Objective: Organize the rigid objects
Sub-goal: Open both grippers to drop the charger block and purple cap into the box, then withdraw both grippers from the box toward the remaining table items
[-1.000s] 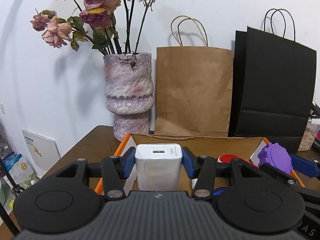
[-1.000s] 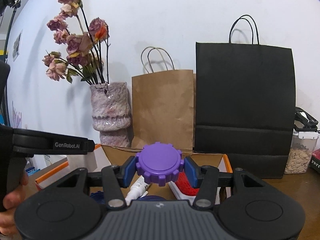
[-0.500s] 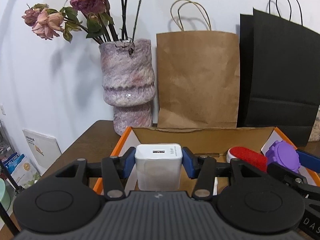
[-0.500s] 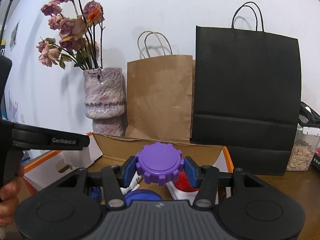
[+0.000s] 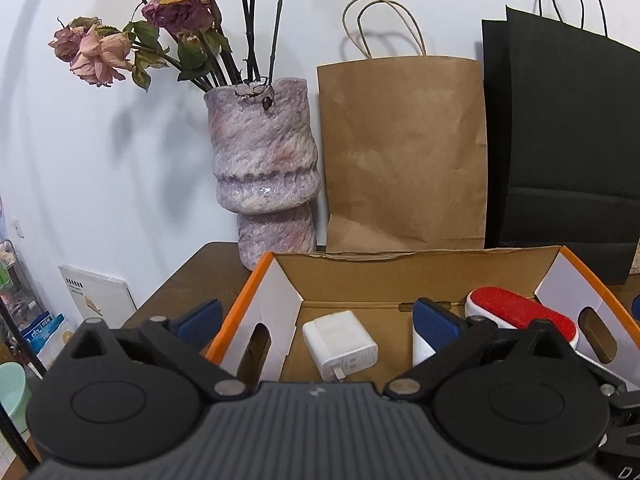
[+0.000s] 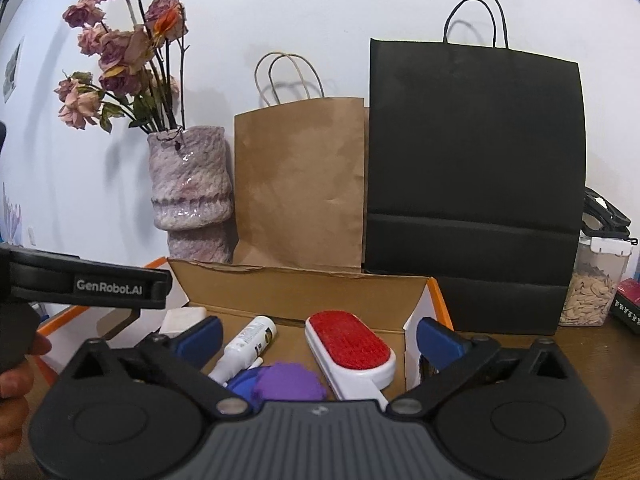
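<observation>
Cardboard box (image 5: 420, 276), orange-edged, open-topped: landmark and receiving container.

Left gripper (image 5: 316, 320): jaws have just been opening and now stand wide apart, nothing between them. White charger (image 5: 340, 344), clamped a moment ago, now lies on the box floor near the left wall.

Right gripper (image 6: 318, 334): jaws likewise just opened, empty. Purple gear-edged disc (image 6: 290, 384), formerly gripped, now rests in the box beside the red lint brush (image 6: 348, 346) and white bottle (image 6: 248, 344).

Judgement: both items deposited; both grippers free for further objects.

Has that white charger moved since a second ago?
Yes. The white charger left the just-opened left gripper and lies on the cardboard box floor.
</observation>
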`<state>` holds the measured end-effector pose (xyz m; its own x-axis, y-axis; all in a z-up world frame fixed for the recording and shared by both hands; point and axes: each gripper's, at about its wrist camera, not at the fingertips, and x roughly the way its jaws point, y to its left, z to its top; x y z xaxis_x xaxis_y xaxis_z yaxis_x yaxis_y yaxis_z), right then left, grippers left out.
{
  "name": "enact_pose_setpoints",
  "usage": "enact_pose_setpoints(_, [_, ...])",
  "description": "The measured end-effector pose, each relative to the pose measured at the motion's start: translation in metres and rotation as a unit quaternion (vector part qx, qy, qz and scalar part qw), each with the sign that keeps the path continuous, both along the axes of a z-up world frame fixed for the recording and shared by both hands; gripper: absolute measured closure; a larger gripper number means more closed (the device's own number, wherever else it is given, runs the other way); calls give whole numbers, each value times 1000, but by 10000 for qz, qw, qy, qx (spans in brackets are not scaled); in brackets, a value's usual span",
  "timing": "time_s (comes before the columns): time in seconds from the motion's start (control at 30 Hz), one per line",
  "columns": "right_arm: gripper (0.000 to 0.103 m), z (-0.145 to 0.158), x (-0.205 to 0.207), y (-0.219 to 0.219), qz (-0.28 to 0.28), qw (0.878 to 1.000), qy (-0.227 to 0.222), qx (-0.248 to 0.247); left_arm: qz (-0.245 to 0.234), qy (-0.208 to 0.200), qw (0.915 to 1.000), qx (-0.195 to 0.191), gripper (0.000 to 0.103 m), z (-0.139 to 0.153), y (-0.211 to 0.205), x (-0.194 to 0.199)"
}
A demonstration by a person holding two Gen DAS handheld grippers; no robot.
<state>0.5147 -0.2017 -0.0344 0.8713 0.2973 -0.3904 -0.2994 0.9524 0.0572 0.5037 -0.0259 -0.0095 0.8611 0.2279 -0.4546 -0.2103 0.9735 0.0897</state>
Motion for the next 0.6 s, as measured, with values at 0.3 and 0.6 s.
enact_pose_setpoints(0.3, [0,0,-1,2,31,10000,18,-19,-2,28,10000,-8,0,-1,0,0])
enact_pose_setpoints(0.6, [0,0,-2,0,10,10000,21,6,-30,78,10000,-21,0,-1,0,-2])
